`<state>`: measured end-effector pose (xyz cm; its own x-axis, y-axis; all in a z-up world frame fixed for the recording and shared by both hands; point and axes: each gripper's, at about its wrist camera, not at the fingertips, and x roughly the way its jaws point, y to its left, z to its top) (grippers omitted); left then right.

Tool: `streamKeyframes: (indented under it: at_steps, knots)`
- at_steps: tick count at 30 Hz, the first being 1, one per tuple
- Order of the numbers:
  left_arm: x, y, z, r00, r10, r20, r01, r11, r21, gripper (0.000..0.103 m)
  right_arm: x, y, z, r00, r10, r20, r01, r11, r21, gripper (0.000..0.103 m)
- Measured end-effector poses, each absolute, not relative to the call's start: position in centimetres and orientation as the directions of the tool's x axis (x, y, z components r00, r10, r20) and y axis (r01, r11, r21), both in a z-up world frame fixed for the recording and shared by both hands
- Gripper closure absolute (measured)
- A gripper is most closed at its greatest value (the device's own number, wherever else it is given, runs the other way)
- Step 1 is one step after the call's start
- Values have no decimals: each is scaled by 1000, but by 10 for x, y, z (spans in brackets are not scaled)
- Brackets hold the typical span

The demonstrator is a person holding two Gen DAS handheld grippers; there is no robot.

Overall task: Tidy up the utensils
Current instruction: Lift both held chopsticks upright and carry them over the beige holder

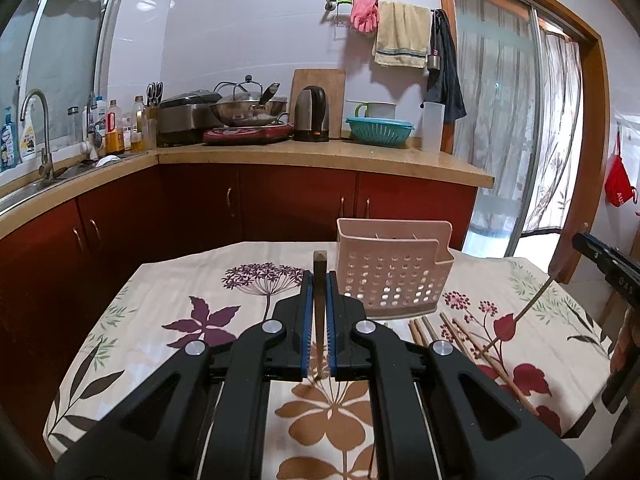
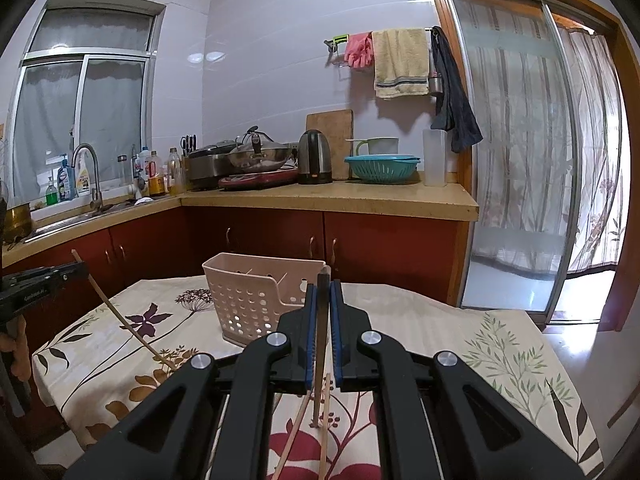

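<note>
Over the floral tablecloth (image 1: 168, 300), the left gripper (image 1: 320, 280) and right gripper (image 2: 323, 292) each pinch one chopstick (image 1: 320, 300) (image 2: 322, 320). Beyond stands a pink holder (image 1: 390, 276). No lettering is legible anywhere.

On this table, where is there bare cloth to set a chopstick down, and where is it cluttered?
Free: the cloth left of the pink basket, out to the table's left edge, and the strip right of the right gripper toward the sliding door. Crowded: the patch just in front and right of the basket, where loose chopsticks lie crossed. Each gripper, including the left gripper, has its jaws shut on a chopstick.
</note>
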<state>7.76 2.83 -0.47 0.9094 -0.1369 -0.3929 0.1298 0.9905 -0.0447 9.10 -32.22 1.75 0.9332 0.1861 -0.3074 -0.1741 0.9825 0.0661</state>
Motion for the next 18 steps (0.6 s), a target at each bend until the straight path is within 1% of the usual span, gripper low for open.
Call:
streamKeyframes:
  at_steps: [3, 8, 13, 18]
  knots:
    - [83, 31, 1, 910, -148, -386, 134, 989, -63, 96, 96, -323, 22, 932, 188, -311, -173, 982, 74, 96]
    - [91, 34, 23, 915, -186, -359, 165, 982, -89, 96, 100, -323, 40, 934, 218, -283, -199, 975, 96, 96]
    - [103, 30, 55, 922, -227, -313, 211, 974, -86, 96, 111, -321, 67, 943, 248, -224, -232, 968, 93, 96]
    - [123, 19, 87, 936, -239, -258, 235, 971, -45, 96, 130, -318, 97, 951, 270, -151, -260, 962, 87, 96]
